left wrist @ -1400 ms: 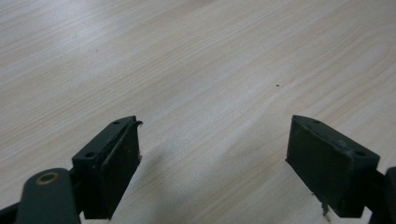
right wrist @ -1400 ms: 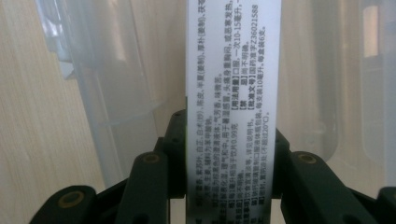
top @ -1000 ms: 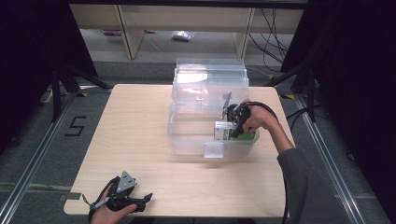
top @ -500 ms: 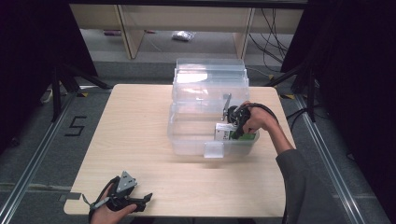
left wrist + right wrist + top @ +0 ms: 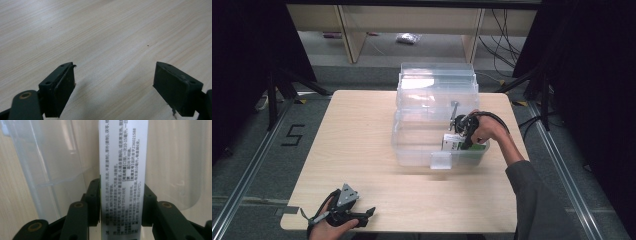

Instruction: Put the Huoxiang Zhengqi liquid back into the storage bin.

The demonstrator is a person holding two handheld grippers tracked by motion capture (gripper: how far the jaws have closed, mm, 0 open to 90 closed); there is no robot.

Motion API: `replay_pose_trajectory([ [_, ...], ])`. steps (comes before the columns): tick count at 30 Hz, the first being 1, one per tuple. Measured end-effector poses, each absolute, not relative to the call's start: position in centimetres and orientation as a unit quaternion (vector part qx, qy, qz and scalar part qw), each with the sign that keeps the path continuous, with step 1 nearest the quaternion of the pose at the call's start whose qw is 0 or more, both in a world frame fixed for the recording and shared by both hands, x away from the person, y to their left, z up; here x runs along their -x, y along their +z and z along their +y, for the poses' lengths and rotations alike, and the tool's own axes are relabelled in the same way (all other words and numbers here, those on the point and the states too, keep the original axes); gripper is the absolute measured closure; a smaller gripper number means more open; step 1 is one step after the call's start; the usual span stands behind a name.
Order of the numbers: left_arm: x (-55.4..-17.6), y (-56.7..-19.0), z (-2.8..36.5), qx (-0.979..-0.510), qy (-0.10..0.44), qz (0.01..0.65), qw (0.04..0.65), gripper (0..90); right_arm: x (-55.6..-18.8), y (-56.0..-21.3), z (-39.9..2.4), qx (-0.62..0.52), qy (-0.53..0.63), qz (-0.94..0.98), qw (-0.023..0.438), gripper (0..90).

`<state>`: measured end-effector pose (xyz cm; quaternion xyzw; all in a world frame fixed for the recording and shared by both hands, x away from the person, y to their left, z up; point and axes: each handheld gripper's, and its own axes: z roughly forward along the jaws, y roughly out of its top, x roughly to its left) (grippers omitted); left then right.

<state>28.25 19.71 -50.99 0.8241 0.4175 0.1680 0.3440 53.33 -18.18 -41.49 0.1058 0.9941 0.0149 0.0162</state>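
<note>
Wood: pale grained worktop (image 5: 362, 150) under everything, bare around my left hand.
Bin: clear plastic bin (image 5: 412, 150) near the middle of the worktop, towards its right side, with a second clear bin (image 5: 437, 80) just behind it.
Box: white carton with black print and a green edge (image 5: 123, 170); in the high view it shows as the box (image 5: 453, 143) inside the front bin, at its right end.
Right hand-held gripper (image 5: 463, 131): reaches down into the front bin from the right, my right hand (image 5: 484, 127) wrapped around it.
Right jaws: one on each narrow flank of the box. They have just been easing apart. In the right gripper view the left pad (image 5: 96, 200) lies against the box and the right pad (image 5: 146, 205) stands at its other edge; I cannot tell whether they press on it.
Box pose: long side running away from the jaws, printed face towards the camera, bin wall beside it.
Left hand-held gripper (image 5: 347, 216): at the near left edge of the worktop, in my left hand (image 5: 329, 229), well apart from the bins.
Left jaws: wide apart, nothing between them but bare wood.
</note>
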Motion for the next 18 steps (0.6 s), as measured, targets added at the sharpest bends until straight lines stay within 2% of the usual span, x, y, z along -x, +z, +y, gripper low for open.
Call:
replay_pose_trajectory([
  [3,-28.2,-51.0,19.7,-0.826,0.167,0.416,0.342,16.7,-53.3,-40.7,-18.3,-0.111,0.027,0.993,0.024,55.8],
  [14,-28.2,-51.1,19.6,-0.824,0.172,0.419,0.339,16.7,-52.0,-37.4,-20.5,-0.168,0.114,0.978,0.047,46.4],
  [17,-28.2,-51.0,19.7,-0.827,0.165,0.416,0.341,16.7,-51.4,-36.4,-21.3,-0.18,0.137,0.972,0.063,42.9],
  [18,-28.2,-51.0,19.7,-0.826,0.167,0.418,0.34,16.7,-51.3,-36.0,-21.5,-0.18,0.151,0.969,0.081,41.8],
])
